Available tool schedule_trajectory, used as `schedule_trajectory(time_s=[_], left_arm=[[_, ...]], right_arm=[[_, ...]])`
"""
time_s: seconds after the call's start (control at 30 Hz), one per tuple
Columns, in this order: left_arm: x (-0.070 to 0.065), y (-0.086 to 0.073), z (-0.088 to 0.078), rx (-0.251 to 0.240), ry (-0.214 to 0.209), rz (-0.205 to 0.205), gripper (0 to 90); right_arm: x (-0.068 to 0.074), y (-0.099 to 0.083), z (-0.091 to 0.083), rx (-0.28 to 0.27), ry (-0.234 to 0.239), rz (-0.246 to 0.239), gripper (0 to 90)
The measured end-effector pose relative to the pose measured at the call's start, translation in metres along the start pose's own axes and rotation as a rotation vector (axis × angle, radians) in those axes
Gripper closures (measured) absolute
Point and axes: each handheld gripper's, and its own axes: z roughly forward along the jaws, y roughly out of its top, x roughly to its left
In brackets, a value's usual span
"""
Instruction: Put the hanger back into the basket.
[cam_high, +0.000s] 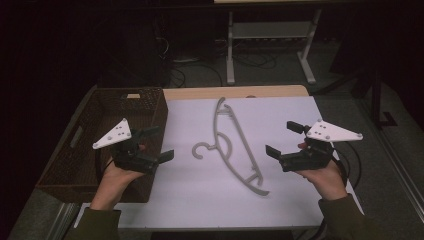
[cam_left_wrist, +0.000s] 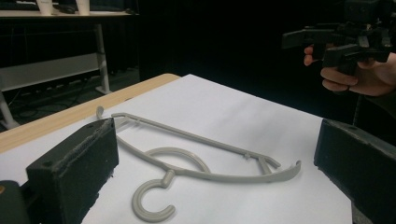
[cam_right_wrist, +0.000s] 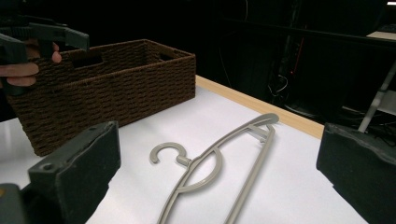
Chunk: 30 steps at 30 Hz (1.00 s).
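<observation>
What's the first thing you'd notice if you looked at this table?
A grey clothes hanger lies flat in the middle of the white table, its hook toward the brown woven basket at the left edge. On either side a hand holds a black gripper, left gripper and right gripper, jaws wide open and pointing at the hanger.

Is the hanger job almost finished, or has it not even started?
It looks barely started. Nothing seems done: the grey hanger lies flat on the white table, untouched. In hand: the left gripper and right gripper hover on either side of it, both open and empty. Left to do: grab the hanger and move it, maybe into the brown woven basket, though that is a guess.
</observation>
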Motion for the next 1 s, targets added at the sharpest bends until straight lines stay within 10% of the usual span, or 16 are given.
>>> schedule_trajectory(time_s=[0.57, 1.0], left_arm=[[-0.031, -0.007, 0.038, 0.139, -0.027, 0.024, 0.0], [-0.034, -0.042, 0.057, 0.188, -0.02, -0.006, 0.0]], right_arm=[[-0.011, -0.008, 0.014, 0.172, -0.036, -0.009, 5.9], [-0.033, -0.039, 0.053, 0.404, -0.007, 0.025, 61.1]])
